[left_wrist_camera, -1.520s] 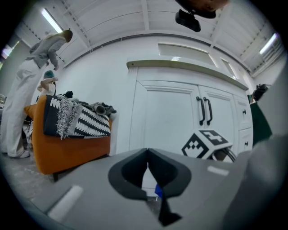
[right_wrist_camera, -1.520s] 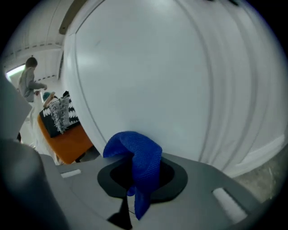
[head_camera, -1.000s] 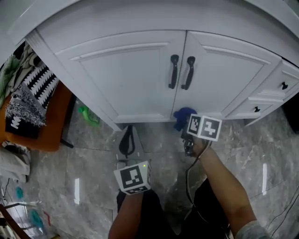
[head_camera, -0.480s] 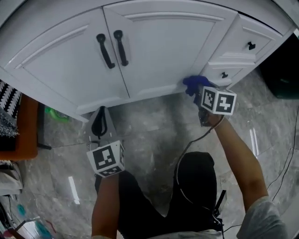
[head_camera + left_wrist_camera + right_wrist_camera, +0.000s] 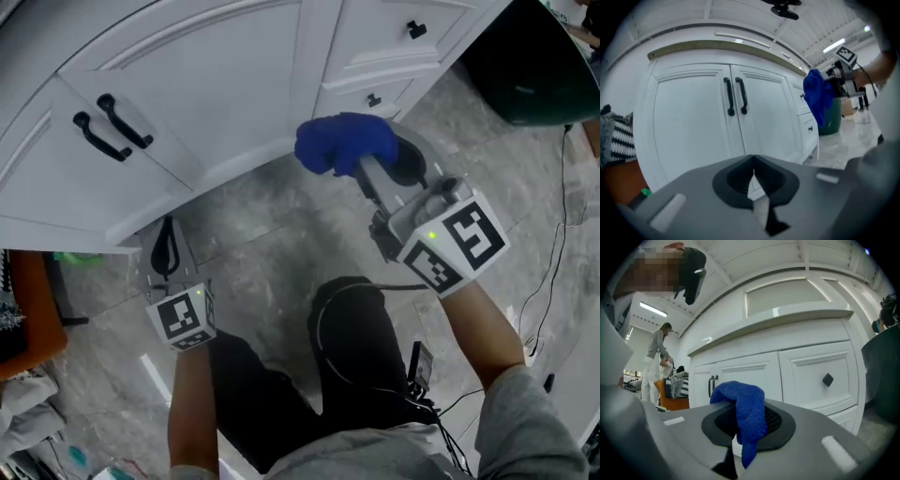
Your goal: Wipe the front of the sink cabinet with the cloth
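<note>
The white sink cabinet fills the top of the head view, with two black door handles and small drawer knobs. My right gripper is shut on a blue cloth, which it holds in front of the drawer side. In the right gripper view the cloth drapes over the jaws and the drawer front stands a little way off. My left gripper hangs low over the floor, shut with nothing in it, facing the double doors.
A dark green bin stands right of the cabinet. An orange stool with black-and-white fabric sits at the left. A cable trails over the marble floor. A person stands far off.
My right gripper carried the cloth rightward along the cabinet's bottom edge, from below the doors to the drawers, then came back off the front. The left gripper stayed low.
</note>
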The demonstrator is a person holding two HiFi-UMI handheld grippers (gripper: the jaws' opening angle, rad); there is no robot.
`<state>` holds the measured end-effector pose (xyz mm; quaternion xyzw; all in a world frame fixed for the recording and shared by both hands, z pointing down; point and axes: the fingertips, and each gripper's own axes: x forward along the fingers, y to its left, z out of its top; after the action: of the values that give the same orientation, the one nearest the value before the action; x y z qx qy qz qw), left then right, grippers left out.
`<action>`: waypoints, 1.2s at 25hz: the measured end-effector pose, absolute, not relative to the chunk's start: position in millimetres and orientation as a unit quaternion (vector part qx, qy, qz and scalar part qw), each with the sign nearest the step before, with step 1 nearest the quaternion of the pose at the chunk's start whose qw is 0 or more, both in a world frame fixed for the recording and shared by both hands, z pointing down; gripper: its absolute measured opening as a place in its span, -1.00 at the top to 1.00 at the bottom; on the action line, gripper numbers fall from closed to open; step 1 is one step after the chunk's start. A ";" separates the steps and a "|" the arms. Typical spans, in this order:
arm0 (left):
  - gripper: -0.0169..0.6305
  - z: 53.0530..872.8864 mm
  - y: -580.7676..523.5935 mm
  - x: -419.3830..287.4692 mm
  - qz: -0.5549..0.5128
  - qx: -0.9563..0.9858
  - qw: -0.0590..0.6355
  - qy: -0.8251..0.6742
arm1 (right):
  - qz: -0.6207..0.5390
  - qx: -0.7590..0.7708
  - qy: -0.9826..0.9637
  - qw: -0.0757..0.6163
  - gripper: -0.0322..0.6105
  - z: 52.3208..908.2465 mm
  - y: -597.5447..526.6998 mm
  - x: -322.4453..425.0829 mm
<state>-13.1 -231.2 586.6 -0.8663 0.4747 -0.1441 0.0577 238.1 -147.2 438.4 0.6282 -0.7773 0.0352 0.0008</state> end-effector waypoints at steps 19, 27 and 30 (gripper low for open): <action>0.91 198.9 -90.0 16.2 -0.135 -0.901 -0.021 0.412 | 0.068 0.614 -0.786 0.035 0.72 91.6 -57.5 223.8; 0.91 29.0 -52.3 29.2 -0.076 -0.920 -0.033 0.384 | 0.048 0.647 -0.760 0.036 0.72 -44.6 -12.0 245.2; 0.91 -15.1 -36.6 22.5 -0.059 -0.921 -0.019 0.385 | 0.048 0.652 -0.757 0.023 0.72 -75.5 5.0 239.2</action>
<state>22.5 -36.6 -15.1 -0.9207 0.3853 -0.0593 -0.0188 239.2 5.0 -75.5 0.6518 -0.7566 0.0479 0.0226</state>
